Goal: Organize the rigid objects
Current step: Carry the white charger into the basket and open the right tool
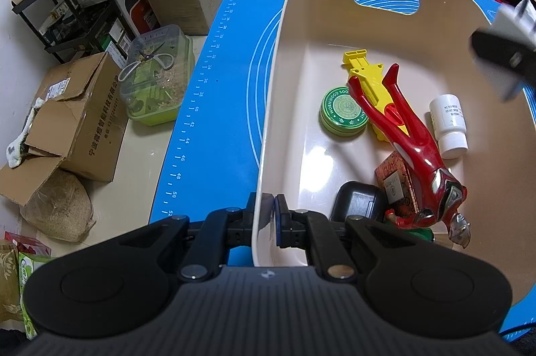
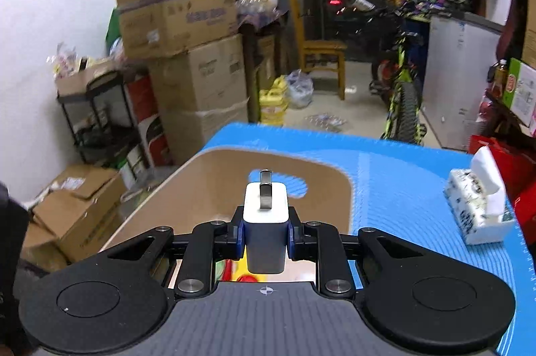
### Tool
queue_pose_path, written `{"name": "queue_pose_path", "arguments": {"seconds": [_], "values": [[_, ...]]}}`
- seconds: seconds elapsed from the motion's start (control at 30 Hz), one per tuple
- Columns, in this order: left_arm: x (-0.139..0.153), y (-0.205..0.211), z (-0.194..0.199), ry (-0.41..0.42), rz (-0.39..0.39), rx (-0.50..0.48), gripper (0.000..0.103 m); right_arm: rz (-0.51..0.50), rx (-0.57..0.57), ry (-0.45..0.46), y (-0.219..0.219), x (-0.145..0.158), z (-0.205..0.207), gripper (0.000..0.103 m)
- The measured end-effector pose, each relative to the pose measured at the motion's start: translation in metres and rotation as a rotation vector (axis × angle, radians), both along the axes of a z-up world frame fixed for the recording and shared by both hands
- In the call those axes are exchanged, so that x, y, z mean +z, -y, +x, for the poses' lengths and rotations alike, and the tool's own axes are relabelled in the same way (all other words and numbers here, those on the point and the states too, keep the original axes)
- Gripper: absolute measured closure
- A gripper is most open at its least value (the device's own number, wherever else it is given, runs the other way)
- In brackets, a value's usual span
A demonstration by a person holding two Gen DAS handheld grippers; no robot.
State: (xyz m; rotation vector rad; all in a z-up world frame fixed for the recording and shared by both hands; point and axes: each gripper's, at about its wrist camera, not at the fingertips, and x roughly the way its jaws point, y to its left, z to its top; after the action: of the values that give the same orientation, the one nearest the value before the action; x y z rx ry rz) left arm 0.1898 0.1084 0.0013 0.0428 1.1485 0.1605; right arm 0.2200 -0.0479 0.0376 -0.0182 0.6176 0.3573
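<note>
A cream plastic bin (image 1: 281, 61) with a handle slot stands on the blue mat (image 1: 214, 108). My left gripper (image 1: 266, 215) is shut on the bin's near left wall, one finger outside, one inside. Inside lie a red hero figure (image 1: 408, 134), a yellow toy (image 1: 366, 77), a green round tin (image 1: 341, 114), a white bottle (image 1: 449, 124), a black case (image 1: 356, 201) and a patterned small box (image 1: 395, 185). My right gripper (image 2: 266, 237) is shut on a white plug charger (image 2: 266, 215), prongs forward, above the bin (image 2: 207, 185). The charger (image 1: 509, 17) shows blurred at the right edge.
A tissue pack (image 2: 479, 208) lies on the mat (image 2: 395, 175) right of the bin. Beyond the mat's left edge the floor holds cardboard boxes (image 1: 77, 118), a clear lidded container (image 1: 157, 81) and a black shelf (image 1: 67, 4). A bicycle (image 2: 402, 94) and a wooden chair (image 2: 321, 54) stand behind.
</note>
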Motion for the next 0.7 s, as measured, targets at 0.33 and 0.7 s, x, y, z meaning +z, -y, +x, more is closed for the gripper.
{"name": "queue_pose_path", "arguments": {"seconds": [0.33,0.7], "values": [[0.002,0.000,-0.001,0.001,0.000,0.000,0.092,-0.104,0.055,-0.133,-0.027,-0.034,-0.002,0.071],[0.004,0.004,-0.003,0.028,0.028,-0.001,0.089,-0.080,0.045,-0.154,-0.019,-0.029,-0.007,0.050]]}}
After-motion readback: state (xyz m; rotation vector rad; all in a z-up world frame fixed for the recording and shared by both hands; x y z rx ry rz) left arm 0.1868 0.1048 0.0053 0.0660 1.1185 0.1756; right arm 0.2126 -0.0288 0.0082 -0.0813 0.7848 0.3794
